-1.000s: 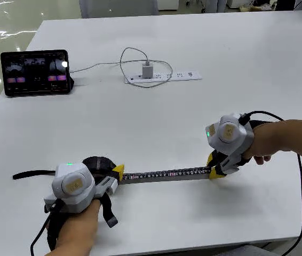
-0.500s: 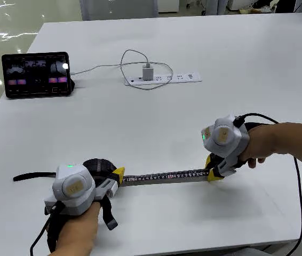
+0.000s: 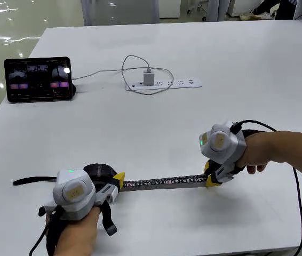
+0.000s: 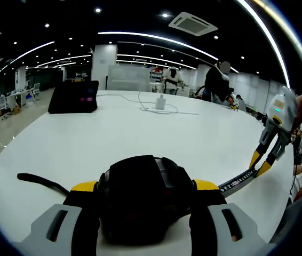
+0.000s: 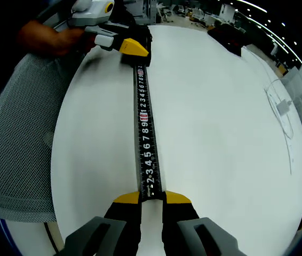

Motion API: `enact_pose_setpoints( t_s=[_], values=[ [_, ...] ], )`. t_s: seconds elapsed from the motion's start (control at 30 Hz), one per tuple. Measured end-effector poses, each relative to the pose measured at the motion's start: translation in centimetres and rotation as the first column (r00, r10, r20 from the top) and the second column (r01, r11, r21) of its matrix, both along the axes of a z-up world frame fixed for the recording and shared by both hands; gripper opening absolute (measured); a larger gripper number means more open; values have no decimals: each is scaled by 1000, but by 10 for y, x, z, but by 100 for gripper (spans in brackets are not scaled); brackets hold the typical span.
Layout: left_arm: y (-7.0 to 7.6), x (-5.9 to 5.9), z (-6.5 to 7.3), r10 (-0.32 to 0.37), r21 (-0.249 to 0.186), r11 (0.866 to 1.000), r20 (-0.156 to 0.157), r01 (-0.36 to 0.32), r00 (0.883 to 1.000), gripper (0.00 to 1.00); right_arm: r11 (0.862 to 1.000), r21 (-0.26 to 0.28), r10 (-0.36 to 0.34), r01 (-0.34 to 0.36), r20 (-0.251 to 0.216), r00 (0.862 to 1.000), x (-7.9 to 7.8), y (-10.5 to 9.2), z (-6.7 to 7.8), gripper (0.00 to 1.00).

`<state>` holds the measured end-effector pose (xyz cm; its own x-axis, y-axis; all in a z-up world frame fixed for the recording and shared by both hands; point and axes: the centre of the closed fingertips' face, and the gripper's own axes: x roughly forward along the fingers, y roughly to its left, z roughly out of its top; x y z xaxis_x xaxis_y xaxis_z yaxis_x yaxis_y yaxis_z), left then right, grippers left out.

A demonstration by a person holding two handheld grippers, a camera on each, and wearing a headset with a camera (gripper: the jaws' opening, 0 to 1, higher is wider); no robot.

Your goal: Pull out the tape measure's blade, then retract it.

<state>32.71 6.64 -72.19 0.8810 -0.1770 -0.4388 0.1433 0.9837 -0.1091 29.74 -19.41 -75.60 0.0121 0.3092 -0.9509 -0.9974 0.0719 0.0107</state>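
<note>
The tape measure (image 3: 98, 172) sits at the lower left of the head view, its black body clamped between the jaws of my left gripper (image 3: 113, 185). I hold it pressed low on the table (image 3: 193, 128) so it cannot slide while the other end is drawn away. In the left gripper view the body (image 4: 143, 194) is wedged tight between my two yellow tips. From its mouth the blade (image 3: 164, 182) runs flat along the table toward the lower right, where my right gripper (image 3: 211, 179) pinches its free end. In the right gripper view the jaws are closed on the end of the blade (image 5: 144, 133), with the numbers running up the frame to the left gripper (image 5: 124, 42) at the top. I judge the grip is kept in line with the blade so it stays straight and does not kink. The black strap (image 3: 31, 180) trails off to the left, clear of the work. The tablet (image 3: 38, 80) at the upper left and the power strip (image 3: 164, 84) with its looped cord (image 3: 135, 66) at top centre lie well apart from us. Nothing on the table blocks the blade's path either way.
</note>
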Motion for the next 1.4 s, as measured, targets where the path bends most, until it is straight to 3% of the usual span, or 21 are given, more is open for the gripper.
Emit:
enact_pose_setpoints(
  t_s=[1.4],
  values=[
    [0,-1,0,-7,4,1000,0,7,1000,65,1000,7,13,-13,5,1000,0,21,-1,11]
  ],
)
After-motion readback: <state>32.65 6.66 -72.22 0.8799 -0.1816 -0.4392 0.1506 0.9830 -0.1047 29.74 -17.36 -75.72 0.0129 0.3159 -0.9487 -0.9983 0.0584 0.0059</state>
